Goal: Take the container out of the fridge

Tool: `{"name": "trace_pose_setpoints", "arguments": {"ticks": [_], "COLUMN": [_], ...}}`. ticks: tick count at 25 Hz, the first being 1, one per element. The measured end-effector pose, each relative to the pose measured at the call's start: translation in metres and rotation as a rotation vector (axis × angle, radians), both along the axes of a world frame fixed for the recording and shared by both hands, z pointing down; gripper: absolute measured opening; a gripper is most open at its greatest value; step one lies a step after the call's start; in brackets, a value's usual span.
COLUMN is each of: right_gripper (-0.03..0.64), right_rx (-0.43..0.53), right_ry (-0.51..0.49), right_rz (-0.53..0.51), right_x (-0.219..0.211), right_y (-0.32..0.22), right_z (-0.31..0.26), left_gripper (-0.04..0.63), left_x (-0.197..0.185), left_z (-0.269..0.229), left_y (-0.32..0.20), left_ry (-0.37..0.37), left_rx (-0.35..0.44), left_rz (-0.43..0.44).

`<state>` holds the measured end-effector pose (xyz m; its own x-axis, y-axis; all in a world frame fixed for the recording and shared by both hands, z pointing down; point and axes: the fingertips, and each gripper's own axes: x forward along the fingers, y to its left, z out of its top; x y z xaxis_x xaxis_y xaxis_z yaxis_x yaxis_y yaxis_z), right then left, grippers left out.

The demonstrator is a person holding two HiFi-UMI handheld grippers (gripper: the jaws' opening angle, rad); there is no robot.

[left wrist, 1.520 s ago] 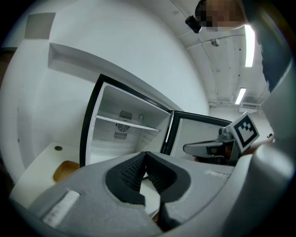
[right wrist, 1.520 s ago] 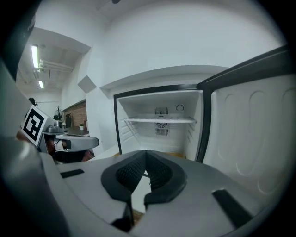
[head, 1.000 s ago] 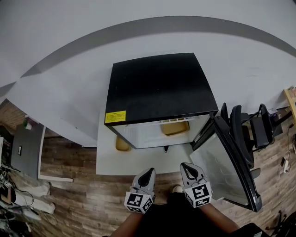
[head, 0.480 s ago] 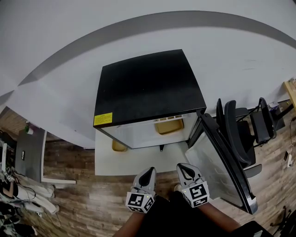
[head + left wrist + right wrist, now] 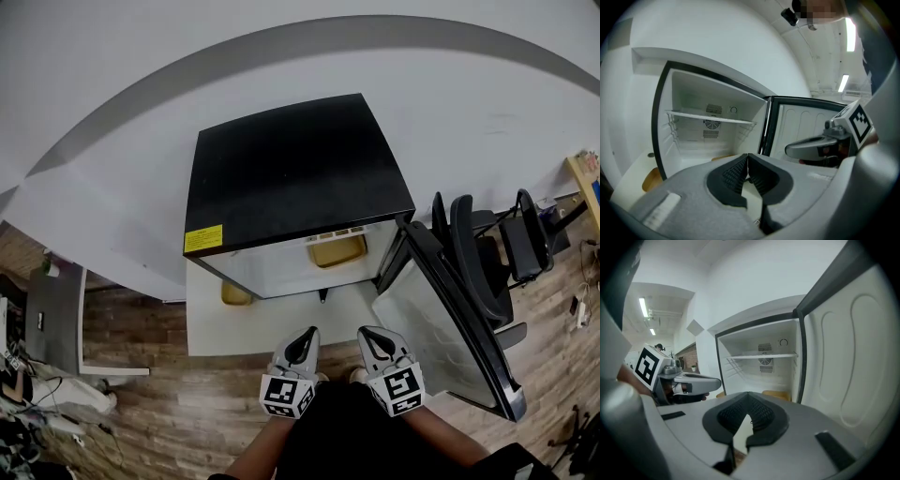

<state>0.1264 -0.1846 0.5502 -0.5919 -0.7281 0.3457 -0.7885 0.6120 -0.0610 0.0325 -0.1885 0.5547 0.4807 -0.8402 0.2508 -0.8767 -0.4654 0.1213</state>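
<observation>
A small fridge point(image 5: 291, 178) with a black top stands open, its door point(image 5: 441, 328) swung out to the right. A yellow container point(image 5: 337, 249) sits on the fridge floor at the right, also seen as a yellow container point(image 5: 777, 394) under the wire shelf point(image 5: 761, 356) in the right gripper view. My left gripper point(image 5: 302, 339) and right gripper point(image 5: 371, 337) hang side by side in front of the fridge, well short of it. Both are shut and hold nothing: left gripper point(image 5: 748, 157), right gripper point(image 5: 749, 395).
The fridge stands on a white platform point(image 5: 262, 323) over a wood floor. A round yellow thing point(image 5: 234, 294) lies on the platform left of the fridge. Black office chairs point(image 5: 487, 253) stand behind the open door. A grey cabinet point(image 5: 52, 319) is at far left.
The head view has drifted, so the fridge sits a little further left and higher. The left gripper has edged slightly right, toward the right one. Both jaws stay shut.
</observation>
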Motion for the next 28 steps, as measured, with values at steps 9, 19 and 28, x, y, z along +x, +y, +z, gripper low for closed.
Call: {"name": "trace_pose_setpoints", "arguments": {"ticks": [9,19,28], "right_gripper": [-0.005,-0.004,-0.003], "right_rx": [-0.005,-0.017,-0.054], "right_ry": [0.019,0.014,-0.046], "right_rz": [0.088,0.162,0.217], "right_x": [0.004,0.009,0.010], "right_y": [-0.003,-0.017,-0.037], "right_z": [-0.010,-0.013,-0.011], "left_gripper": [0.014,0.014,0.020], "left_x": [0.013,0.024,0.033], "left_z": [0.024,0.054,0.109], "left_y": [-0.046,-0.093,-0.132], "left_ry": [-0.122,-0.238,-0.321], "left_rx": [-0.008,-0.004,-0.115], "left_rz": [0.156,0.254,0.327]}}
